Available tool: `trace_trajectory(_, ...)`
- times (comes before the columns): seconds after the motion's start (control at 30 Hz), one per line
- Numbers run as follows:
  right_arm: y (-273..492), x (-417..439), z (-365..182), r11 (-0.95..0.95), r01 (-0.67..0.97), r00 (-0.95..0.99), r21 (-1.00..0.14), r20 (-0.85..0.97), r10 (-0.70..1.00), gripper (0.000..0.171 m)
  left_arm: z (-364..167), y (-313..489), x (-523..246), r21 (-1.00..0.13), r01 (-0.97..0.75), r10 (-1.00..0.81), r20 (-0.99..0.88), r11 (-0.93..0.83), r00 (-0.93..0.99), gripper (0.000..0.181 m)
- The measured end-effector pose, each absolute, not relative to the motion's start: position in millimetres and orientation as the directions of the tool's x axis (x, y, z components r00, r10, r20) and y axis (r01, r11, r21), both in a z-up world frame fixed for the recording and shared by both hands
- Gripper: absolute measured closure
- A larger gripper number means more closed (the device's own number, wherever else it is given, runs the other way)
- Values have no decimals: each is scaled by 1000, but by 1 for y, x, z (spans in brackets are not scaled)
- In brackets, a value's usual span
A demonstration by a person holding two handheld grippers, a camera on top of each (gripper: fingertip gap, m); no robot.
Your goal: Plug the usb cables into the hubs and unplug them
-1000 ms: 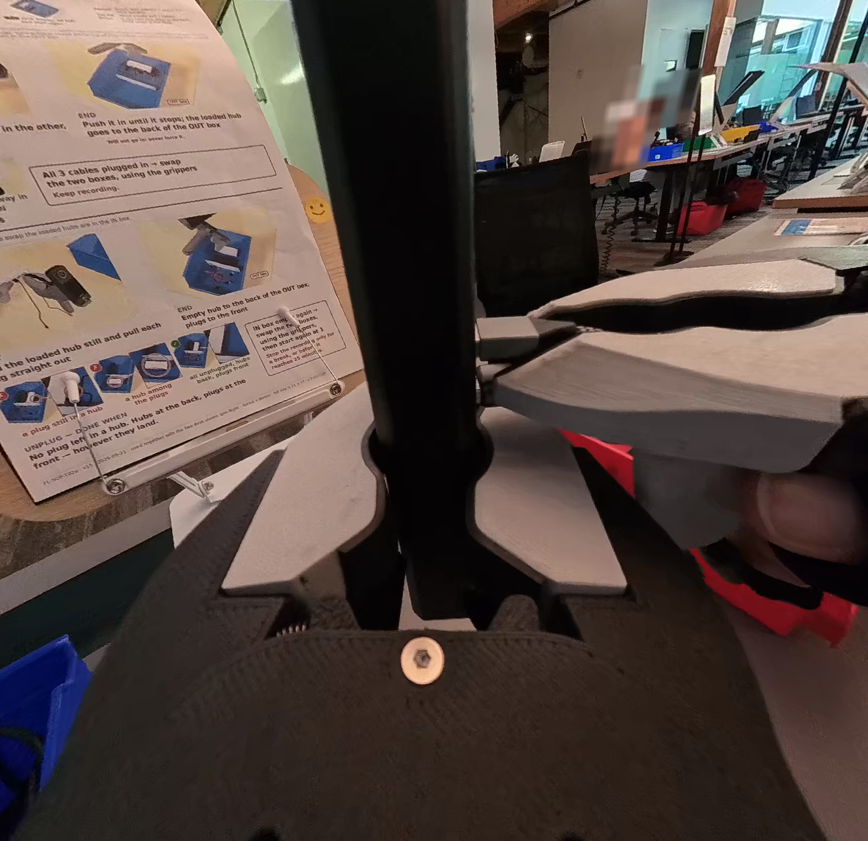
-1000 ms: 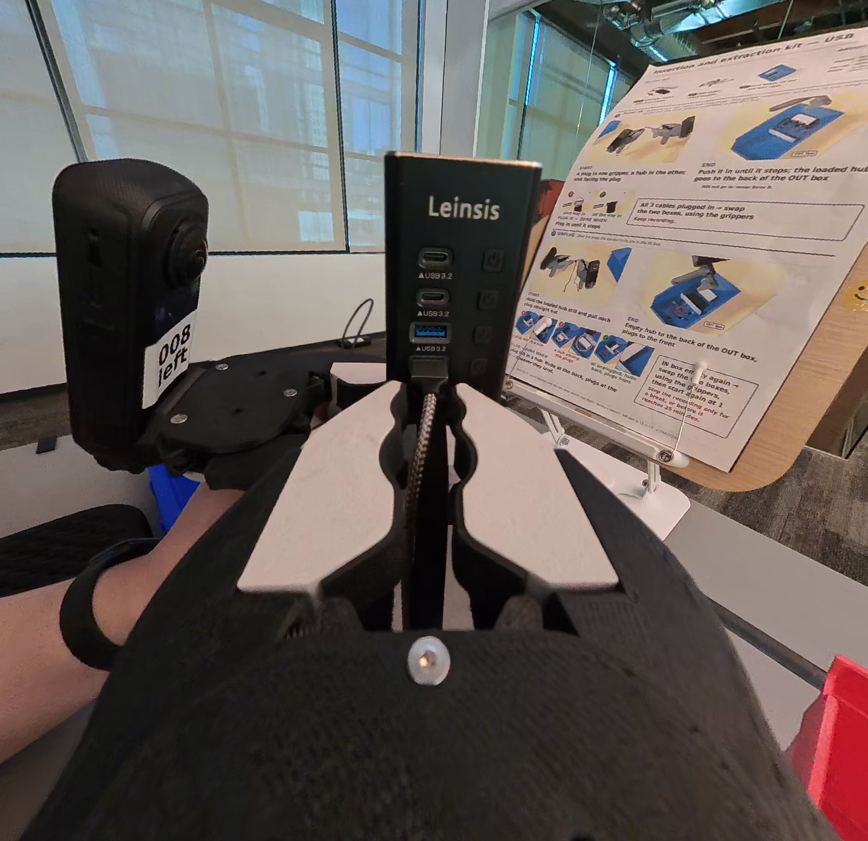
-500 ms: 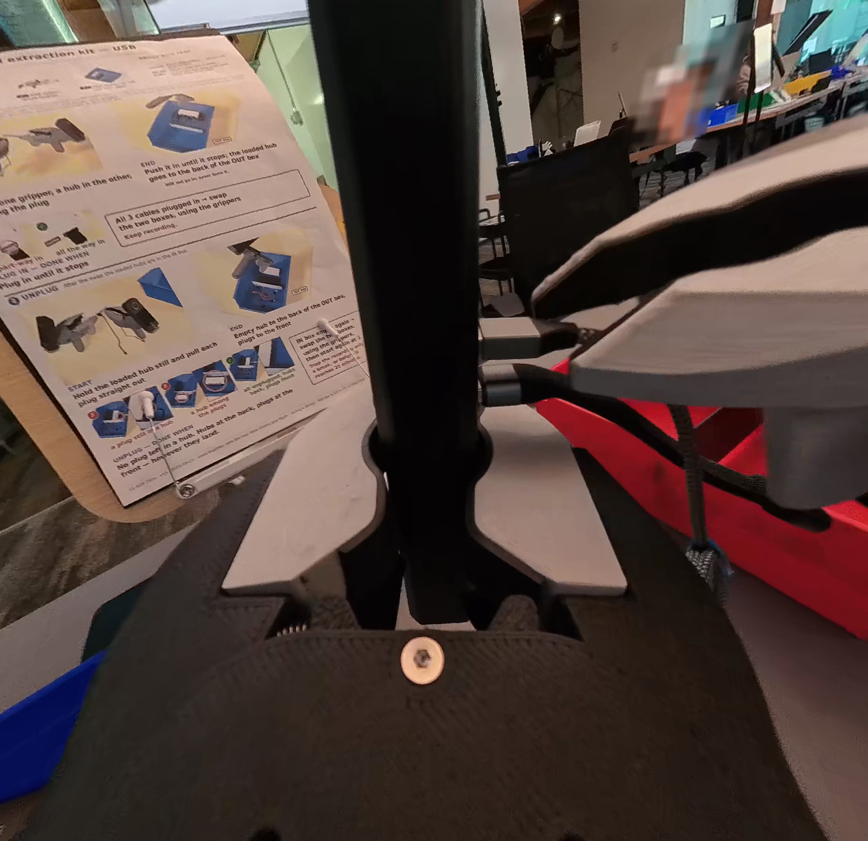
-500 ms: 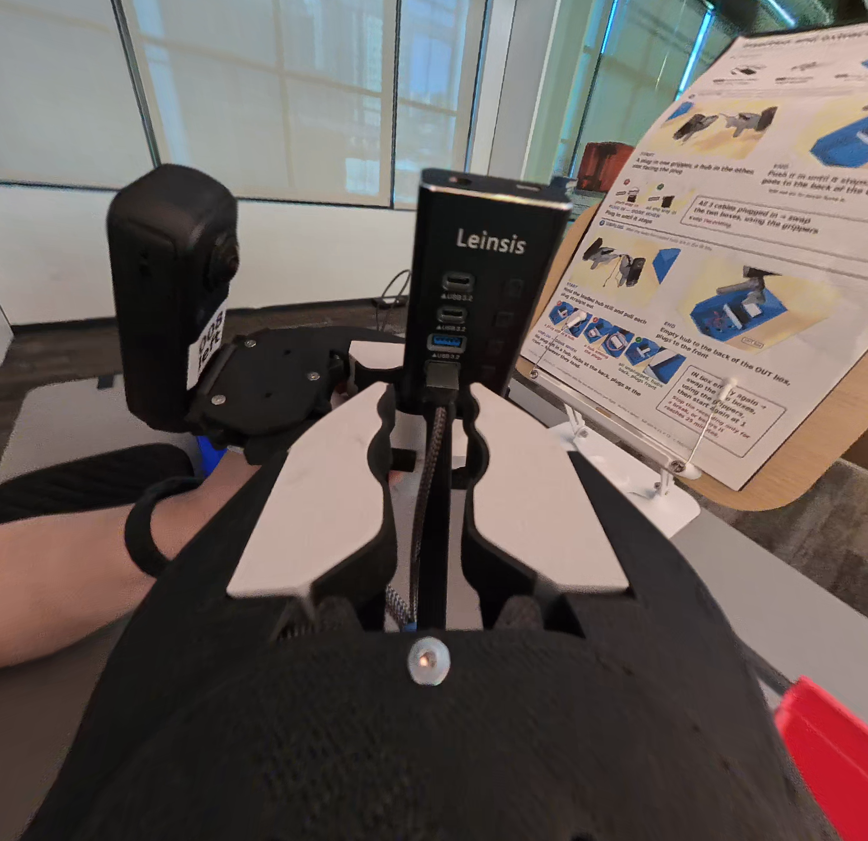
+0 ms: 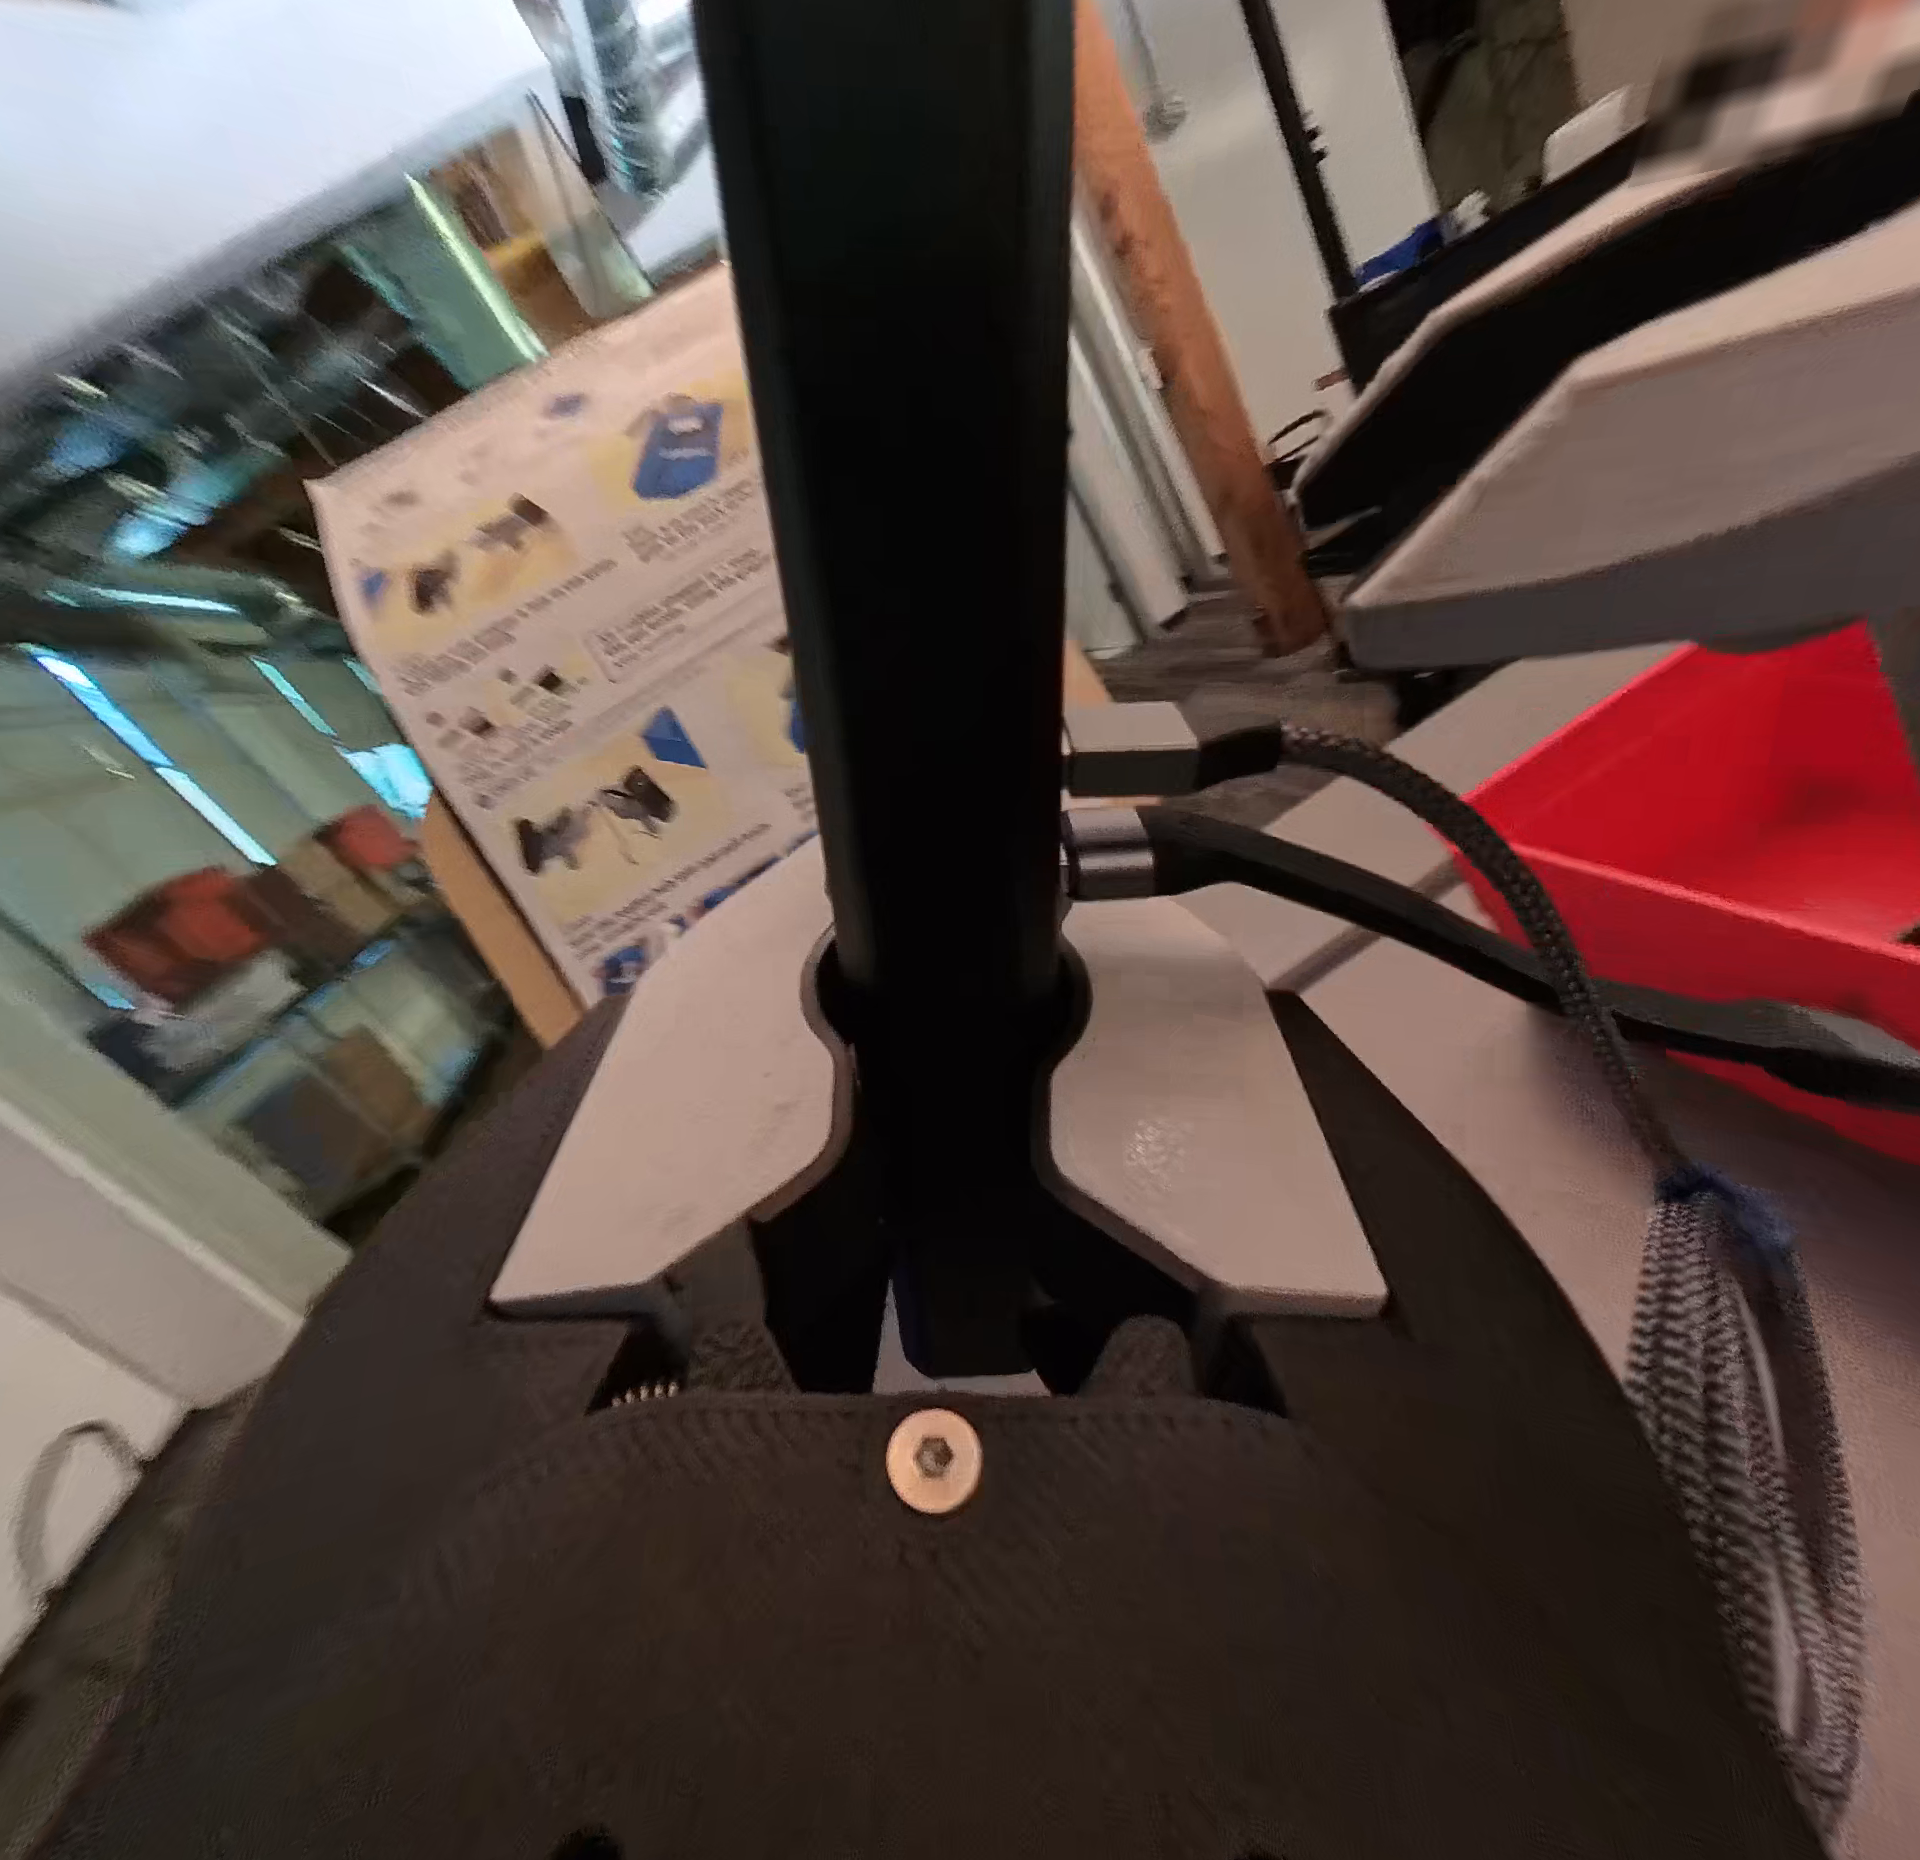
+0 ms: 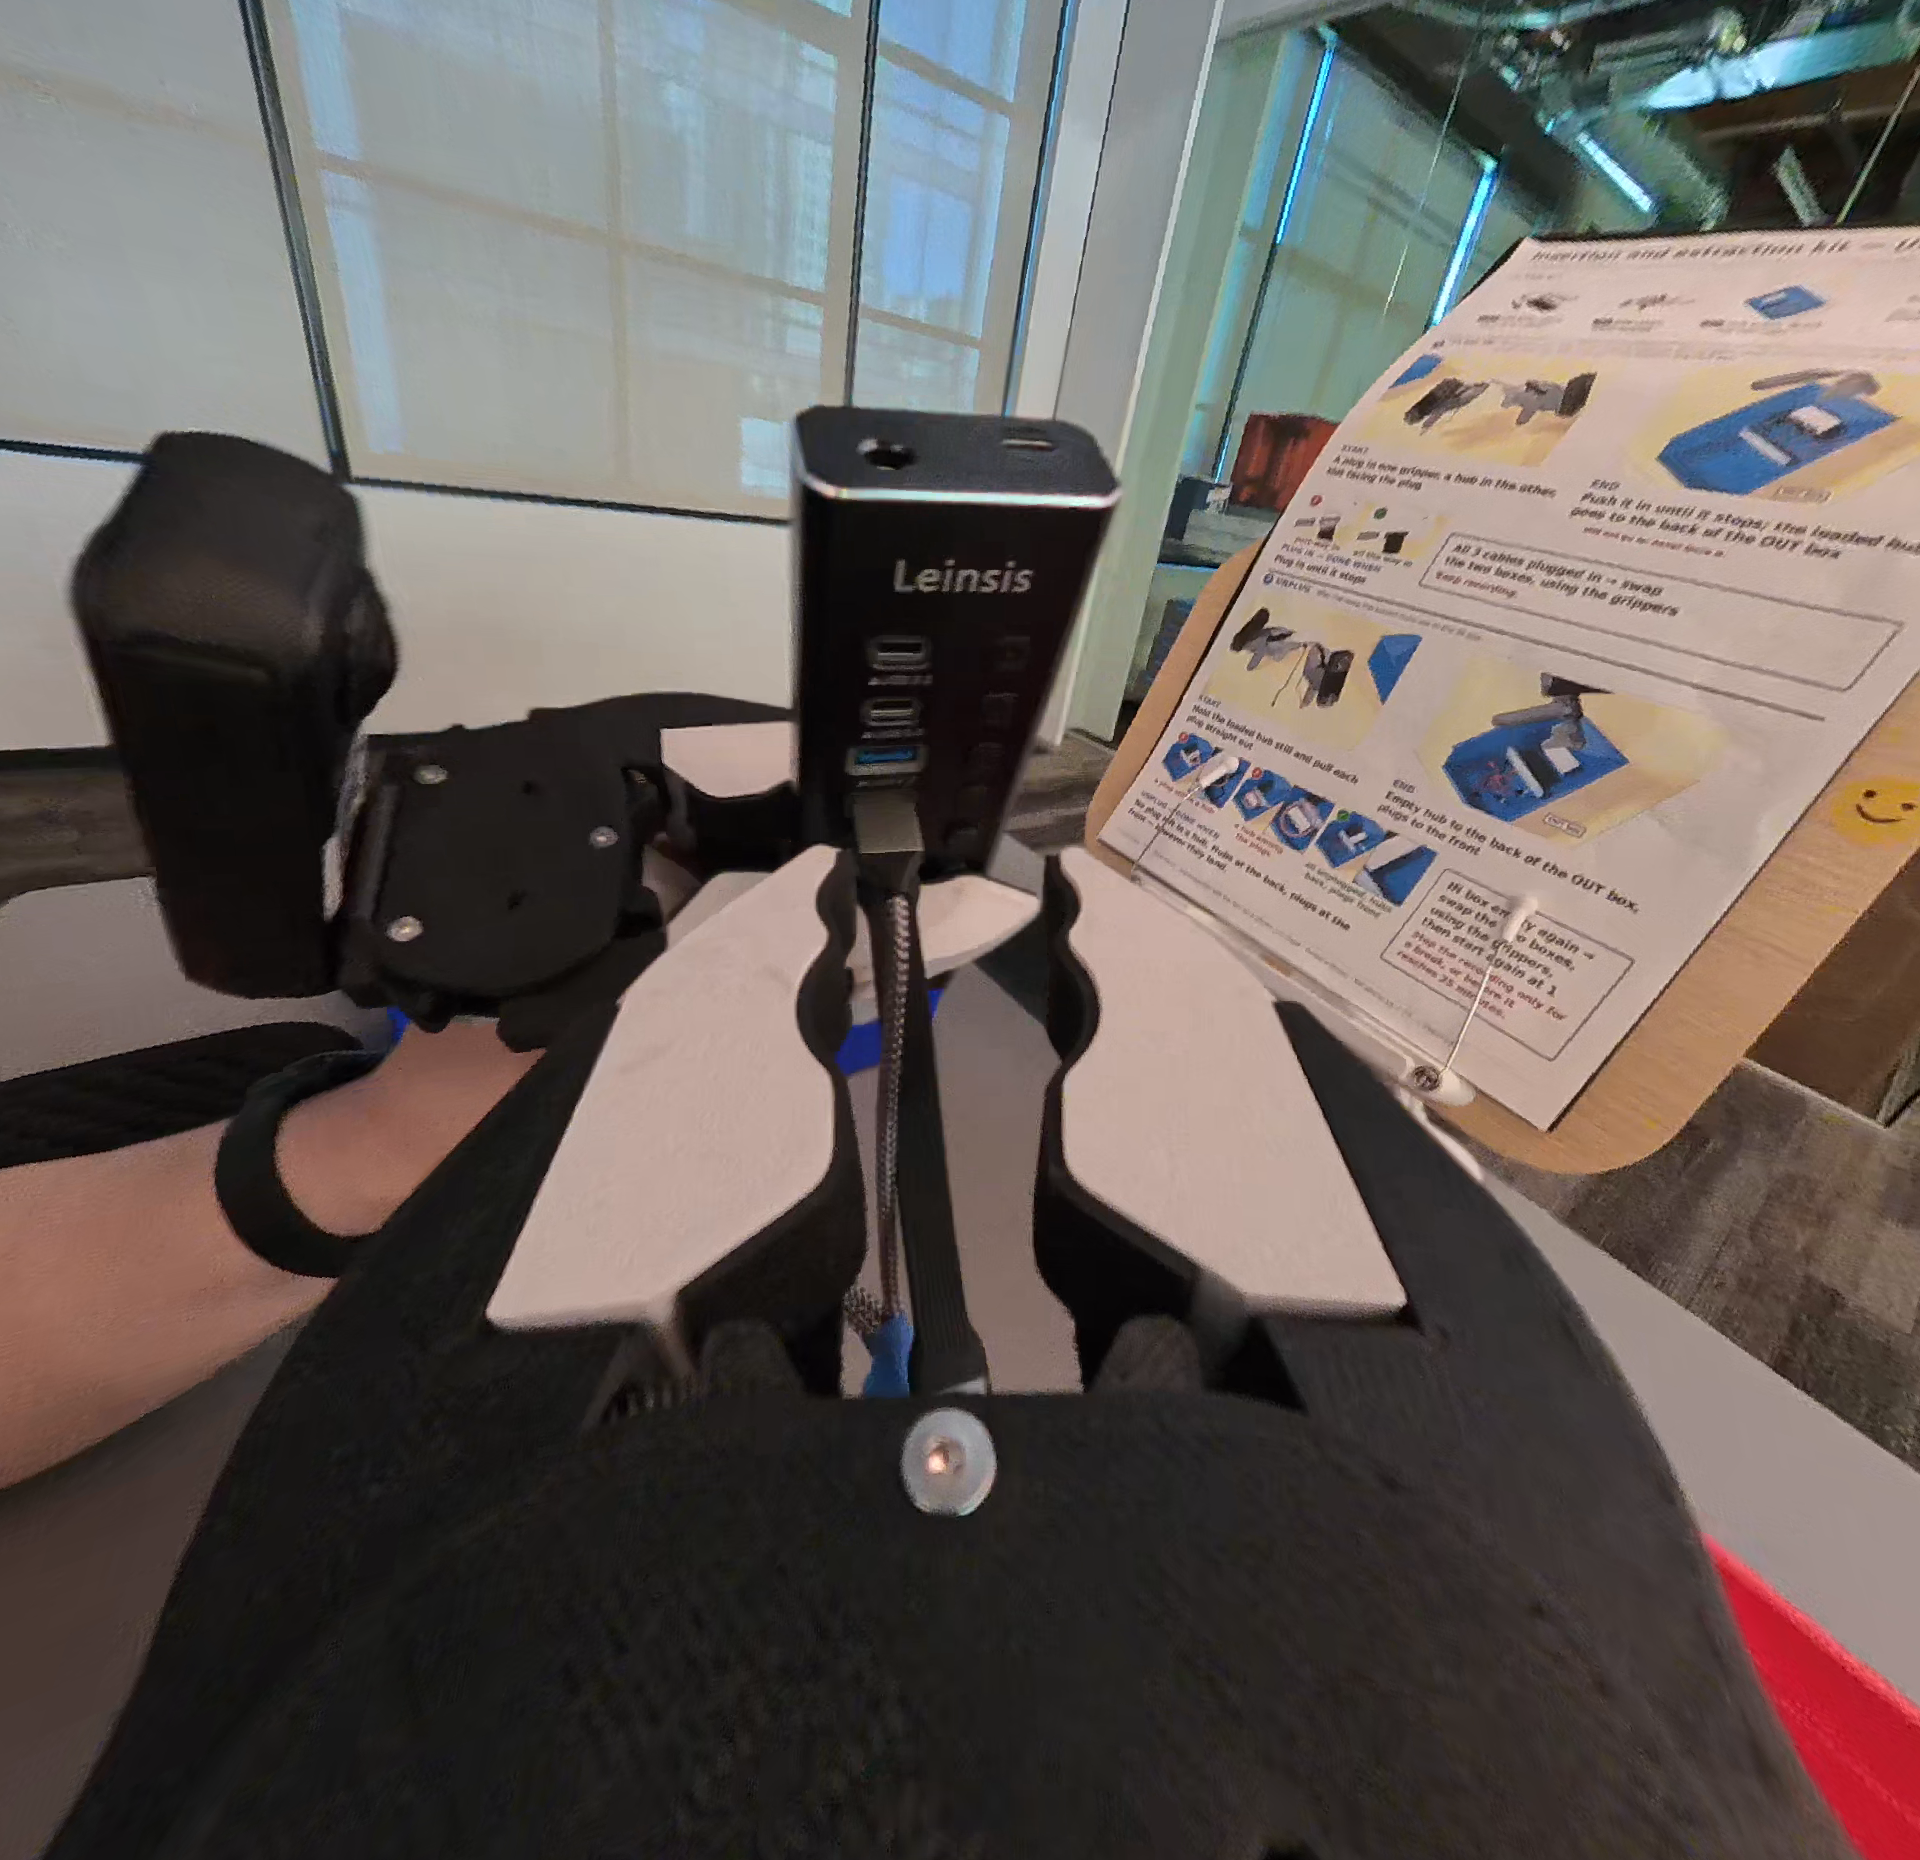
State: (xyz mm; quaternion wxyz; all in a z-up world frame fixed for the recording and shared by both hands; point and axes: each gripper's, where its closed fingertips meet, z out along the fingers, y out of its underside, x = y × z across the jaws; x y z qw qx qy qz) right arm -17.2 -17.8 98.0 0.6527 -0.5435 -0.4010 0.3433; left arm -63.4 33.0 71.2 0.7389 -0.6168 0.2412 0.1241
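Observation:
My left gripper is shut on a black USB hub and holds it upright above the table. Two cables are plugged into the hub's side: a braided cable plug and below it a flat black cable plug. In the right wrist view the hub faces me with the braided plug in its lowest port. My right gripper is open, its fingers apart on either side of the braided cable, just short of the plug. It also shows at the upper right of the left wrist view.
An instruction sheet on a wooden stand stands behind the hub, also in the left wrist view. A red bin sits on the table at the right. A bit of blue bin shows under the grippers. A person's forearm holds the left gripper.
My right gripper has opened, let go of the braided plug and drawn back a little. The plug stays in the hub. My left gripper has turned with the hub.

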Motion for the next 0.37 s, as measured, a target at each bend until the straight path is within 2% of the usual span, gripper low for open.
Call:
trace_trajectory(0.03, -17, -16, 100, 192, -20, 445, -981, 163, 881, 136, 75, 31, -66, -830, -514, -74, -539, 215, 839, 152)
trace_trajectory(0.23, -20, -14, 107, 238, -94, 419, -967, 179, 890, 136, 96, 17, -77, -752, -612, 67, -617, 245, 784, 152)
trace_trajectory(0.37, -24, -17, 108, 263, -121, 415, -957, 192, 890, 136, 97, 17, -78, -840, -477, -56, -506, 259, 861, 153)
